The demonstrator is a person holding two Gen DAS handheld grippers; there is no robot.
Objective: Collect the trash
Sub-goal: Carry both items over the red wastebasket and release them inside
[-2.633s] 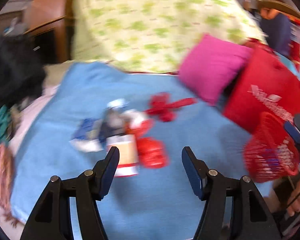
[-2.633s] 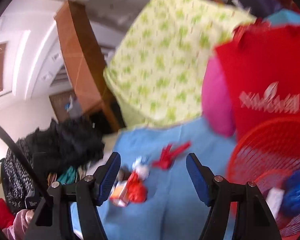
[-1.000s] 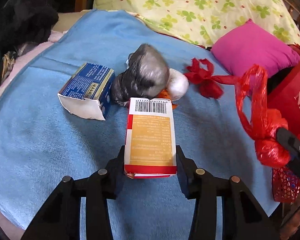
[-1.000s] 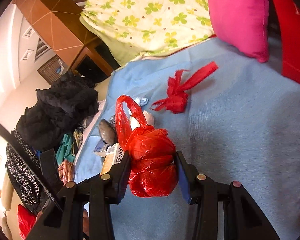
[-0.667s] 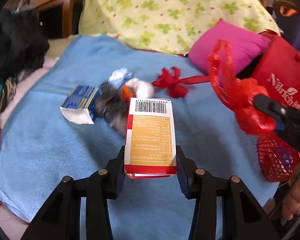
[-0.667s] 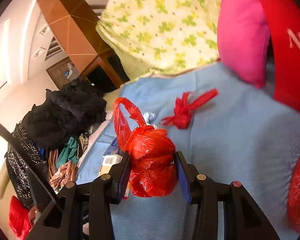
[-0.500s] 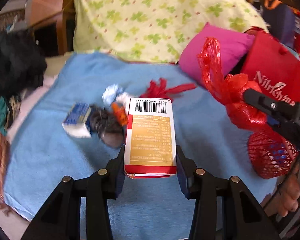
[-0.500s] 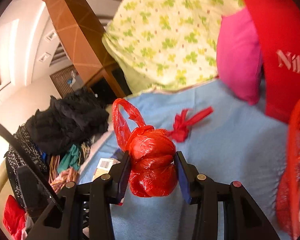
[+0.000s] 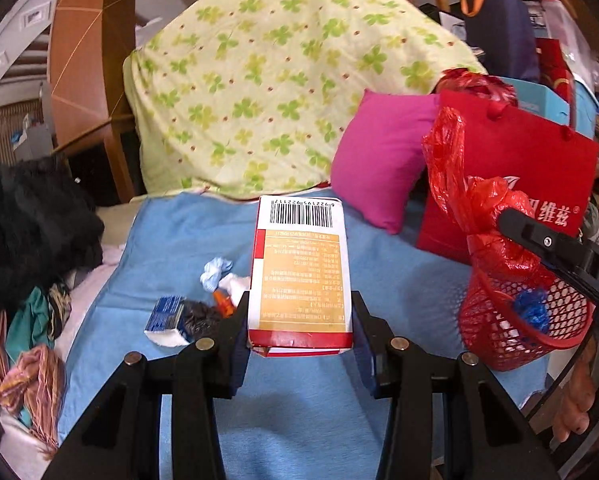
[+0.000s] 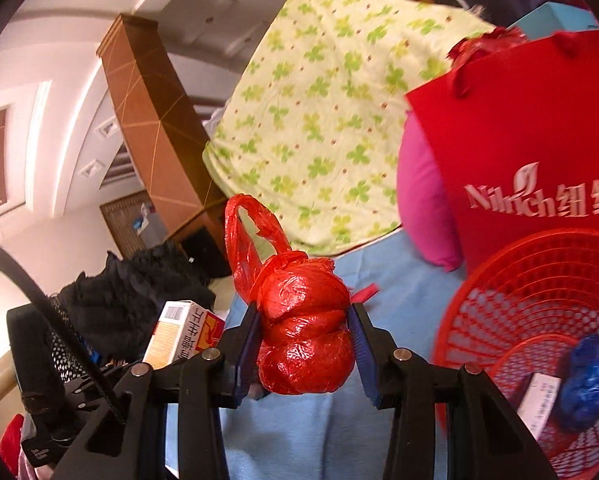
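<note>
In the left wrist view, the left gripper (image 9: 299,336) stood at the bottom centre of the frame, its two black jaws clamped on the lower end of an upright white, orange and red cardboard carton (image 9: 299,272) with a barcode at its top. Behind the carton lay a light blue blanket (image 9: 179,240), and on it, left of centre, sat a small blue and white box (image 9: 167,320), a dark crumpled bag (image 9: 199,316), a crumpled pale blue and white wad (image 9: 219,274) and an orange scrap (image 9: 223,300). At the right edge, the right gripper's black finger (image 9: 547,240) pressed against a knotted red plastic bag (image 9: 495,232), which hung just above a red plastic mesh basket (image 9: 499,340) holding a blue crumpled bag (image 9: 533,312).

In the right wrist view, the right gripper (image 10: 305,352) at the lower centre was closed on that red plastic bag (image 10: 303,332), its handle loop standing up above the jaws. The carton (image 10: 179,336) showed at lower left, and the basket (image 10: 499,320) filled the lower right corner, tilted toward the camera, with the blue bag (image 10: 583,380) and a white slip (image 10: 539,400) inside. A red fabric tote with white lettering (image 10: 519,140) stood behind the basket, beside a magenta cushion (image 10: 423,200) and a yellow-green clover-print cloth (image 10: 319,100).
</note>
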